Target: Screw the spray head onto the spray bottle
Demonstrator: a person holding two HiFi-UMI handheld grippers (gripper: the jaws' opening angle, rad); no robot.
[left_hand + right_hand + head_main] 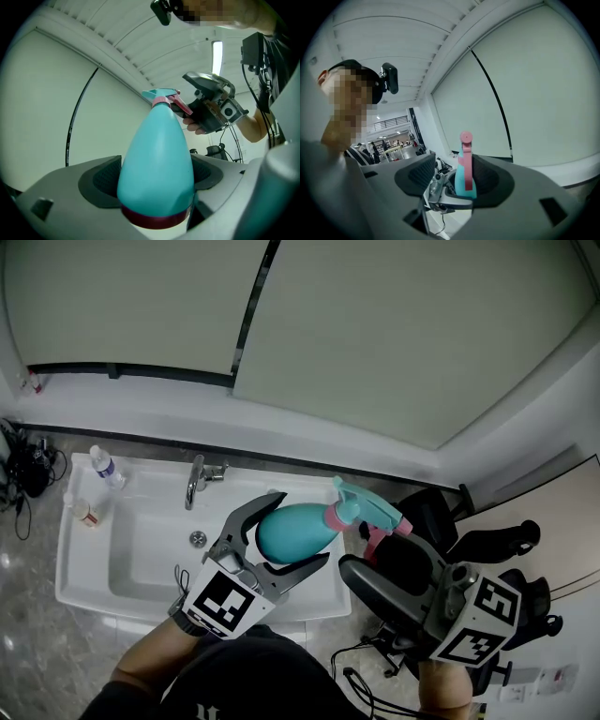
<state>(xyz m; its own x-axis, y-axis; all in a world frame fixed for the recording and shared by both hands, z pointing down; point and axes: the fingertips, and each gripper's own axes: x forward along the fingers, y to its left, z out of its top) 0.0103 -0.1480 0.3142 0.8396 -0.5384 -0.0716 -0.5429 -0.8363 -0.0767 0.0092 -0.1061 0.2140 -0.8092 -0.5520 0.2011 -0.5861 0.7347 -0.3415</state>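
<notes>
The left gripper (pixel 298 532) has its fingers (pixel 101 180) clenched round the fat body of the teal spray bottle (pixel 157 154), held level above the white sink (pixel 80 559) with its neck toward 2 o'clock in the head view. The spray head (pixel 367 507) sits on that neck. The right gripper (pixel 457 179), at its 5 o'clock, has its fingers (pixel 417 176) released on either side of the pink trigger, not pressing it.

The left tool (pixel 154 179) points level, its jaws clamped on the bottle (pixel 292 529), with the left forearm (pixel 155 657) at near left. The right tool (pixel 453 180) is just right of it, jaws apart, with the right forearm (pixel 442 690) at near right.
</notes>
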